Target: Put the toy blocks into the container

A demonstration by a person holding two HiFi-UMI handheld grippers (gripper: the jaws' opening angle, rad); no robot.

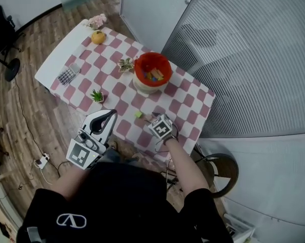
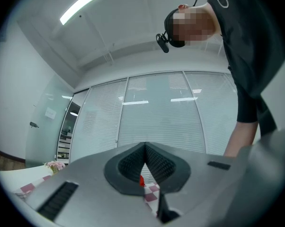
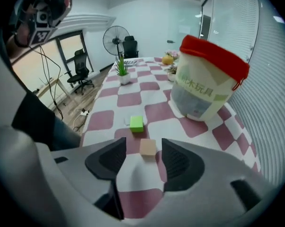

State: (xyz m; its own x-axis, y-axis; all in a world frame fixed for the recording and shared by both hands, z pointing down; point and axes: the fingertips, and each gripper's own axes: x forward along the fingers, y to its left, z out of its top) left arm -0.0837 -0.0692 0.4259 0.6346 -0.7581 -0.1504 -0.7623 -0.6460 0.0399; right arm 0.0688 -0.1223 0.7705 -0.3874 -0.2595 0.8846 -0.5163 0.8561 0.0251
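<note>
Above checkered table (image 1: 189, 113), right gripper (image 3: 143, 151) nose-down over block (image 3: 147, 147)

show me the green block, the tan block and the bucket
green block (image 3: 136, 123), right gripper view, its top face
tan block (image 3: 147, 147), right gripper view, its top face
bucket (image 3: 199, 91), right gripper view, its pale side wall

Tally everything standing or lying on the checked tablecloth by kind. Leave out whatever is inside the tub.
loose blocks: 2, a green block and a tan block
container: 1
small plants: 2
pink flowers: 1 bunch
orange round thing: 1
calculator: 1
Total: 8
</note>
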